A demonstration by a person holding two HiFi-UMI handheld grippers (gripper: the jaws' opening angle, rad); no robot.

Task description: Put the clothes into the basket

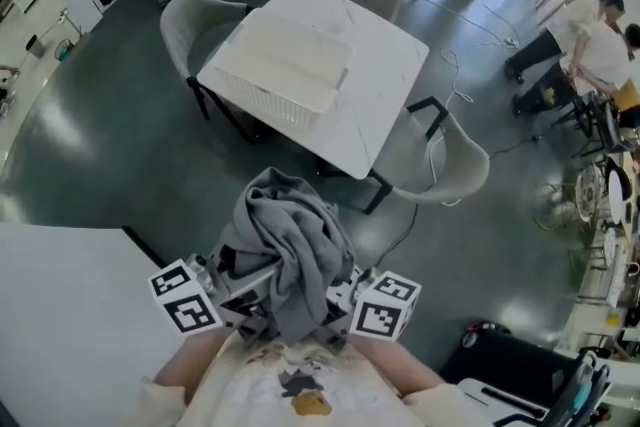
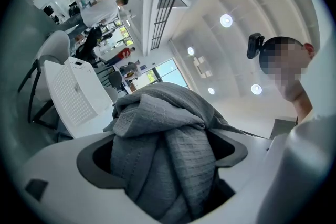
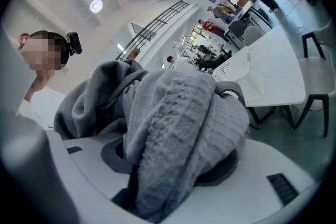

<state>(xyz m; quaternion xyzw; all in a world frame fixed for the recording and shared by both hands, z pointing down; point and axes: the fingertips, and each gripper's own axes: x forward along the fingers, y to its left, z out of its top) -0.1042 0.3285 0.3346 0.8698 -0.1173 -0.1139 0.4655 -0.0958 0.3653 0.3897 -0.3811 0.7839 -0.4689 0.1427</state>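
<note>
With the left gripper [image 2: 164, 178] and right gripper [image 3: 173, 176] both clamped partway shut on the bunched grey garment [image 1: 290, 240] at lower centre, its loose folds could slip free short of the white basket [image 1: 283, 65] at upper centre.

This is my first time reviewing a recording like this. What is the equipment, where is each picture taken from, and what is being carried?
There is no robot here. A person holds a two-jaw tool in each hand, and the cubes with square markers are part of those tools. The head view comes from a camera on the person's head that looks steeply down. In it, the left tool and the right tool together clamp a bundle of grey clothing in front of the person's chest. The other two pictures come from cameras riding on each tool and looking along its jaws. Both show the cloth gripped between the jaws. Ahead is a white table with a white perforated basket on it and chairs around it.
</note>
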